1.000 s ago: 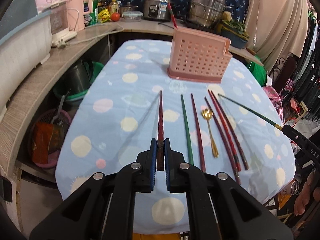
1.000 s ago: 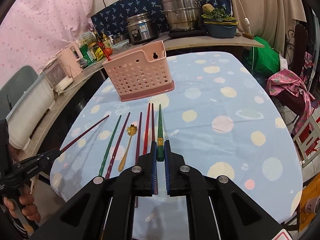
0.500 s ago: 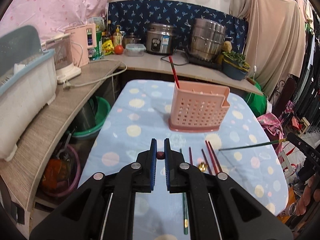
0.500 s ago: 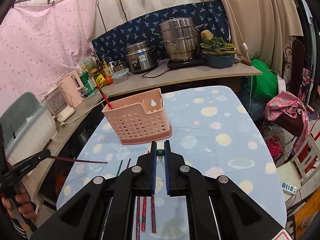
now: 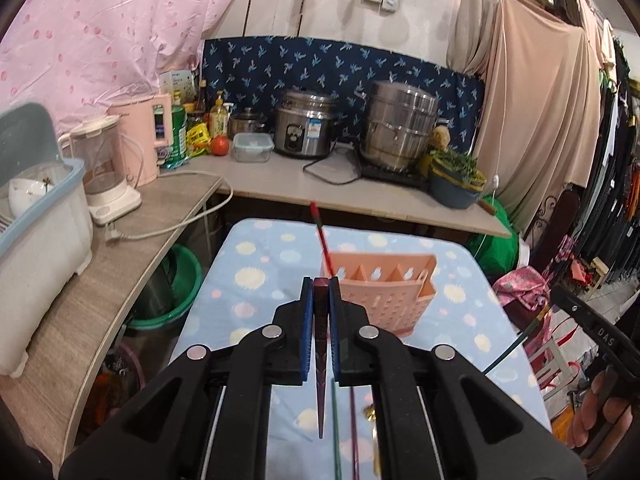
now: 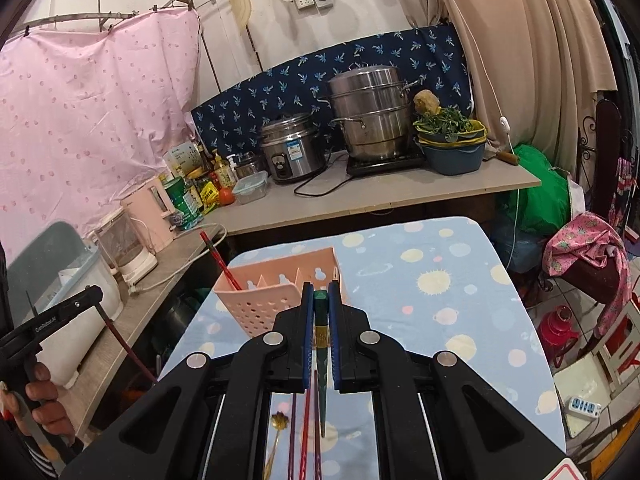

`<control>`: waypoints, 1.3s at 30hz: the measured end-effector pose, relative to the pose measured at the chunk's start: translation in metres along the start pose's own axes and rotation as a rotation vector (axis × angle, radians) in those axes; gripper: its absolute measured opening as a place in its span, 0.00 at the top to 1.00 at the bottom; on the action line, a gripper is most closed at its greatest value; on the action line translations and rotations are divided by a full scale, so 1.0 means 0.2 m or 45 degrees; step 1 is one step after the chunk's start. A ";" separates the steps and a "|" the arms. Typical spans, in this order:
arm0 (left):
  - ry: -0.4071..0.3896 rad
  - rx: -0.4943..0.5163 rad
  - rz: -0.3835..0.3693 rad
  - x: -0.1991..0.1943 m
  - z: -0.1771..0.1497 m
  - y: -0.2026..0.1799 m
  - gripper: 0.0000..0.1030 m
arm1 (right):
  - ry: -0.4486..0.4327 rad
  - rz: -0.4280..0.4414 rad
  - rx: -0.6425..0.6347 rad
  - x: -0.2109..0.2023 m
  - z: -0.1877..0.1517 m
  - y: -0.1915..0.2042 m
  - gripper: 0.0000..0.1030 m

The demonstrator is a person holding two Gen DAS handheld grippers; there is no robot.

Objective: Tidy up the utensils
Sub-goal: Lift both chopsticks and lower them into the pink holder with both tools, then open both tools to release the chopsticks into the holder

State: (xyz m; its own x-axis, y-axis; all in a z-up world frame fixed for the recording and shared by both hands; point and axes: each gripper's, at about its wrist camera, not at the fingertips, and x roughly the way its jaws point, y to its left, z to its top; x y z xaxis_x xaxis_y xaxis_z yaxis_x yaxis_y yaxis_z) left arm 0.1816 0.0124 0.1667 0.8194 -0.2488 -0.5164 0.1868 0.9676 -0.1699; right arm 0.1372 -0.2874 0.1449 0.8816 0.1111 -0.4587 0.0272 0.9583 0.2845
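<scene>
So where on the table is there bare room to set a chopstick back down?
Free: the tablecloth right of the pink holder out to the table's edge, and the strip left of it. Crowded: the near middle, where chopsticks and a gold spoon lie side by side.

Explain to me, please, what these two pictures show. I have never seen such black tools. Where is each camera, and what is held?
There is no robot: a person holds one black two-finger gripper in each hand, with a camera on each looking along its fingers. In the left camera's picture the left gripper is shut on a dark red chopstick. In the right camera's picture the right gripper is shut on a green chopstick. Ahead, on the table with its dotted blue cloth, stands a pink basket holding one red chopstick. More chopsticks and a gold spoon lie below.
</scene>
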 end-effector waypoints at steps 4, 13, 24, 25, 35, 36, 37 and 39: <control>-0.058 -0.007 -0.029 0.00 0.15 -0.04 0.93 | -0.049 0.042 0.012 0.03 0.13 0.03 0.93; -0.236 -0.016 -0.079 -0.03 0.52 -0.11 0.93 | -0.177 0.135 0.034 0.09 0.44 0.11 0.93; -0.277 -0.036 -0.064 0.19 0.68 -0.13 0.93 | -0.187 0.141 0.045 0.36 0.58 0.17 0.93; -0.261 -0.040 -0.063 0.23 0.66 -0.12 0.93 | -0.167 0.140 0.044 0.40 0.56 0.17 0.93; -0.080 -0.064 -0.029 0.59 0.44 -0.05 0.93 | 0.018 0.107 0.044 0.71 0.35 0.13 0.93; -0.067 -0.064 -0.023 0.62 0.42 -0.04 0.93 | 0.027 0.102 0.041 0.73 0.34 0.13 0.93; -0.055 -0.064 -0.018 0.64 0.41 -0.03 0.93 | 0.037 0.097 0.037 0.74 0.32 0.13 0.93; -0.033 -0.062 -0.010 0.67 0.38 -0.03 0.93 | 0.051 0.087 0.034 0.76 0.30 0.13 0.93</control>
State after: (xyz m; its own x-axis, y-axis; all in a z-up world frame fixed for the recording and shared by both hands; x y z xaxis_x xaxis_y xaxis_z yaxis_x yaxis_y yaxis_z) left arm 0.3307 -0.0225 0.1617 0.8317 -0.2546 -0.4934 0.1673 0.9623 -0.2146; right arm 0.3008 -0.2623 0.1329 0.8624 0.1871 -0.4704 -0.0194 0.9407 0.3387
